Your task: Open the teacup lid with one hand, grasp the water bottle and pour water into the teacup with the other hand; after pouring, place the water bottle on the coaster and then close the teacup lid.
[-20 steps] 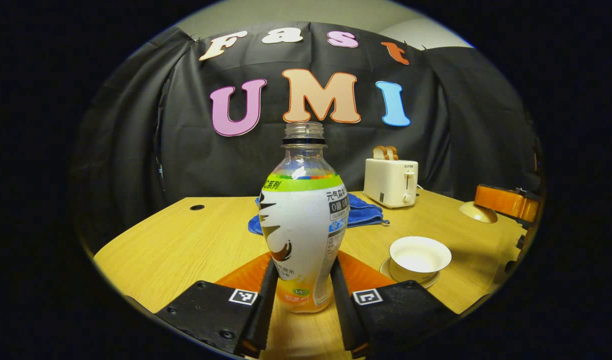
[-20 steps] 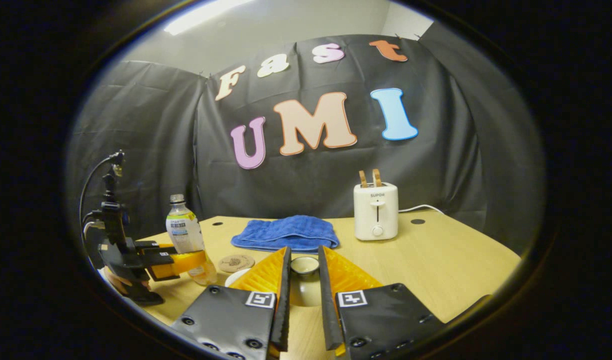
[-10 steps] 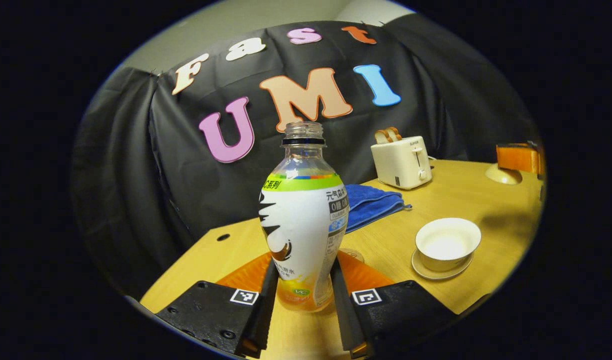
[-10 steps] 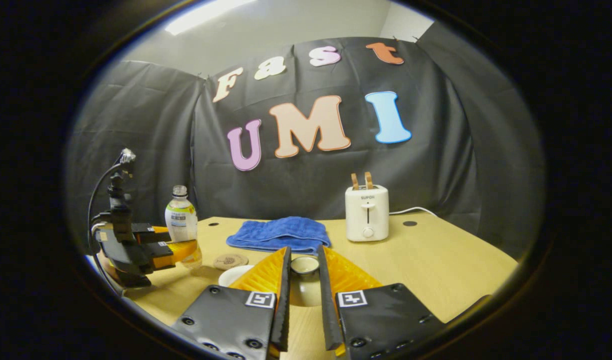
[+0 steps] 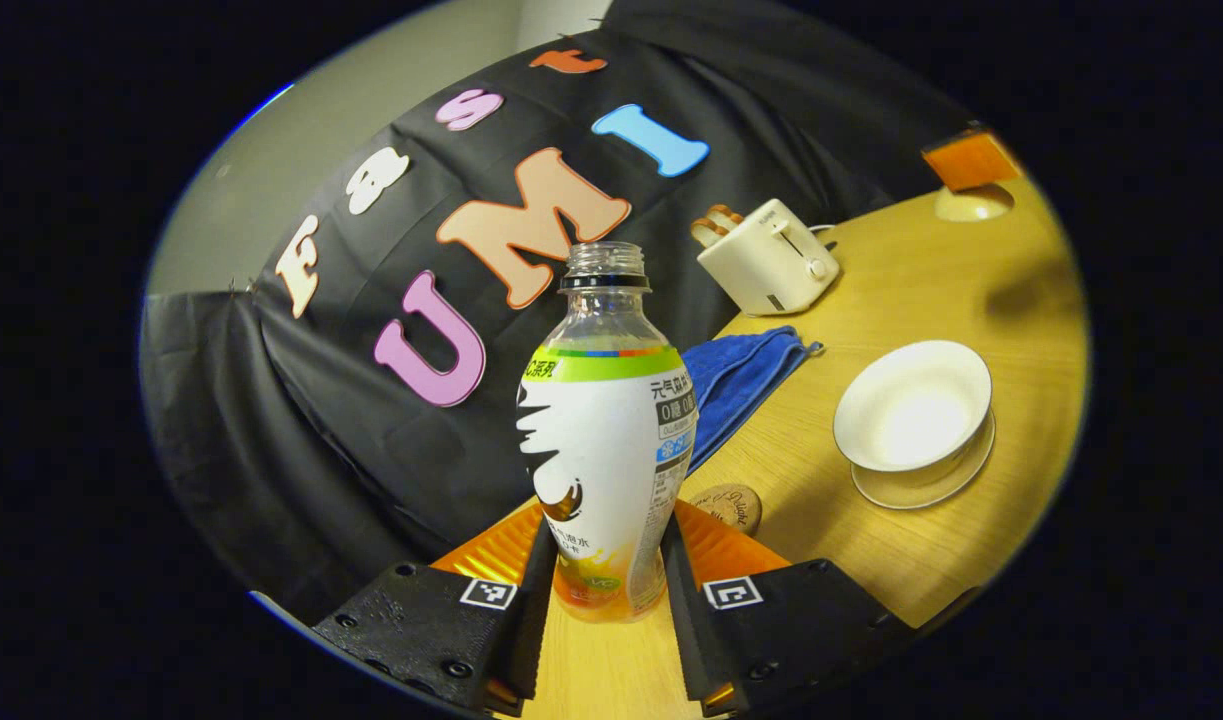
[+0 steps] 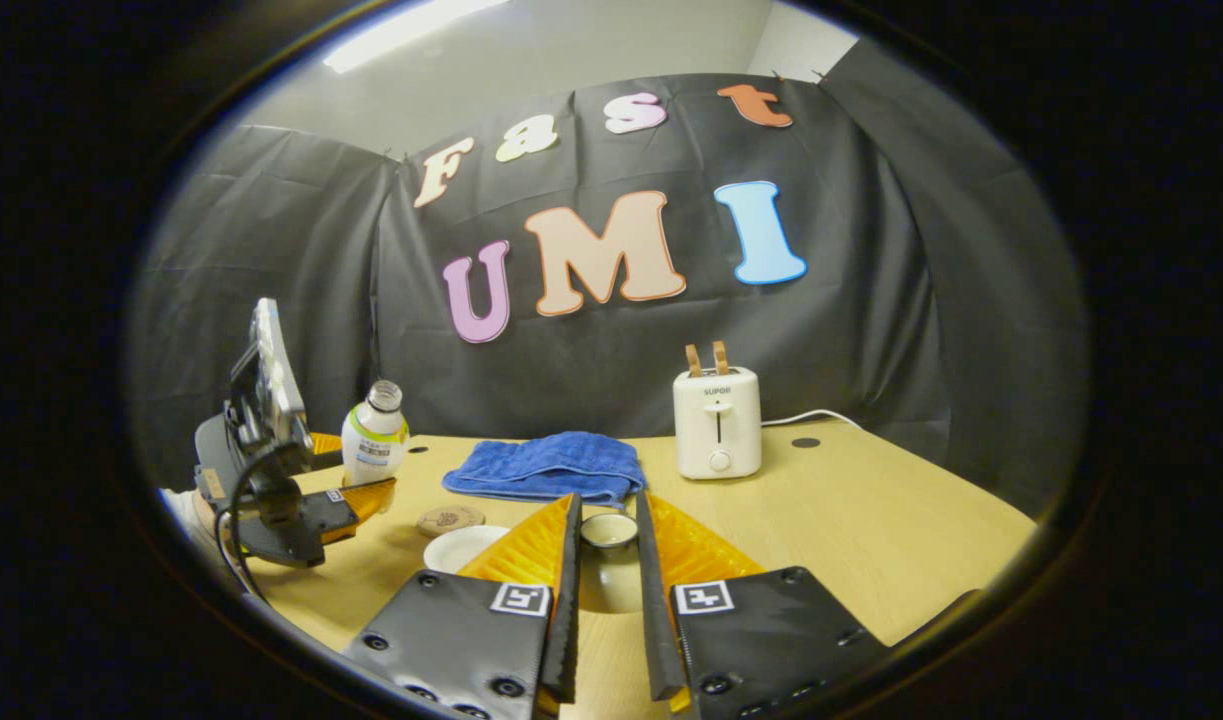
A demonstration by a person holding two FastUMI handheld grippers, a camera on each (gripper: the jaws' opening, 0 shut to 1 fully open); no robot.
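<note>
Water bottle (image 5: 606,440) uncapped, clamped low on its body between the jaws of the left gripper (image 5: 599,590), lifted off the tabletop (image 6: 871,520) and tipped toward the open teacup (image 5: 913,405) on its saucer. Pouring step just begun, by the look of it; next calls for carrying the mouth over the cup and tilting further. Lid (image 6: 609,532) held raised, pinched in the right gripper (image 6: 605,600). Coaster (image 5: 728,505) near the cup, bare.

I see a clear bottle (image 5: 606,420) with a white, green-banded label and orange base; a white cup (image 5: 912,405); a blue towel (image 6: 546,467); a cream toaster (image 6: 716,421); a pale wooden table (image 6: 871,530).
</note>
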